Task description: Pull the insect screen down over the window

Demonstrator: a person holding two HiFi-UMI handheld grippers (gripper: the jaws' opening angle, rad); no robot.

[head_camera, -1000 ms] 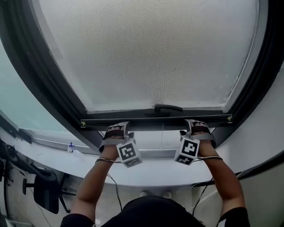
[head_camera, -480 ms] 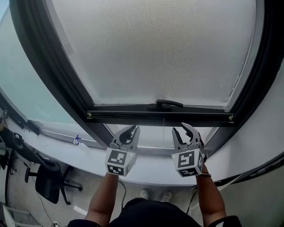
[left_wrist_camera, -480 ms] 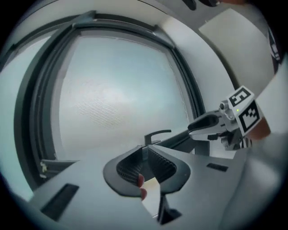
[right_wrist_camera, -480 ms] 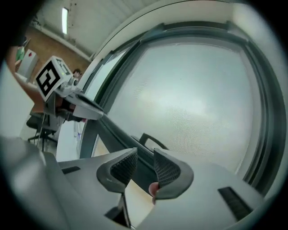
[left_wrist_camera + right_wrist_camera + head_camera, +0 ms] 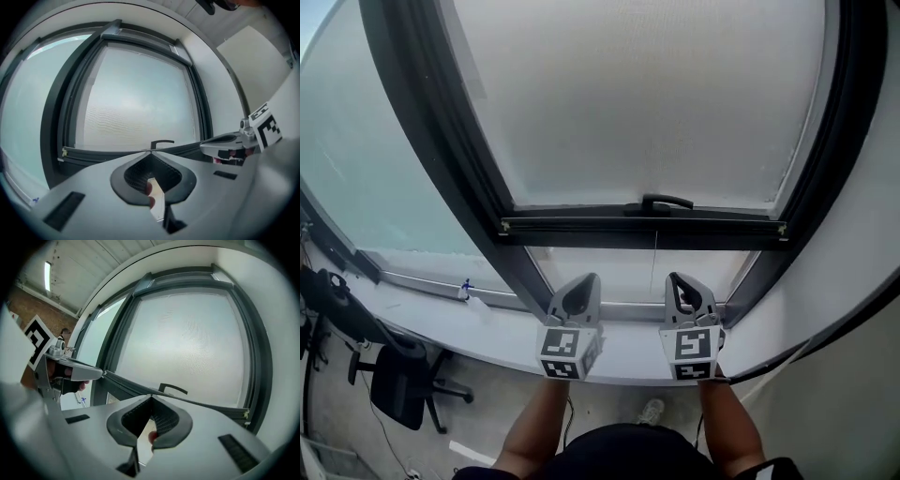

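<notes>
The insect screen covers most of the opening in the dark window frame. Its bottom bar stands above the sill, with an uncovered strip of window beneath it.

Only the head view shows the sill's near edge, an office chair on the floor at near left, and a thin cord hanging from the bar. Only the right gripper view shows a brick wall and a ceiling lamp.

The handle sits at mid-bar. The left gripper and right gripper hang side by side over the sill, below the bar and clear of it, with the cord's line between them. Both have just been closing. Their jaws are pressed together with nothing between. There is open room between the bar and the grippers.
</notes>
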